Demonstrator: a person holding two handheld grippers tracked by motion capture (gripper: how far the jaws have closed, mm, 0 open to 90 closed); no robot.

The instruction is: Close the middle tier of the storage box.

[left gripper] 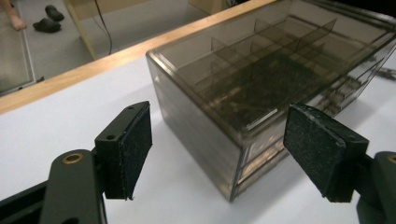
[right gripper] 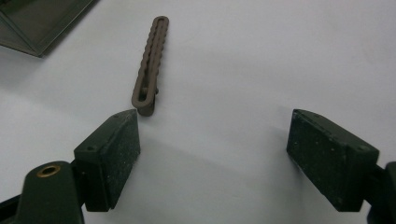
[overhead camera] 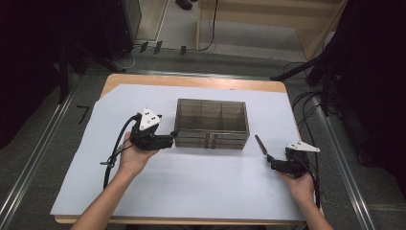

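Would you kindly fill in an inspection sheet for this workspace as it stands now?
Surface: wooden table covered by a white sheet.
Job's things: smoky clear drawer box at centre, drawers shut; brown ridged strip lying flat to the box's right.
Clutter: nothing seen.
Grippers: left gripper open, jaws either side of the box's near corner; right gripper open, just short of the strip.
Cables: one trails from each gripper; more lie on the floor.
Surroundings: wooden frame beyond the table, floor rails.
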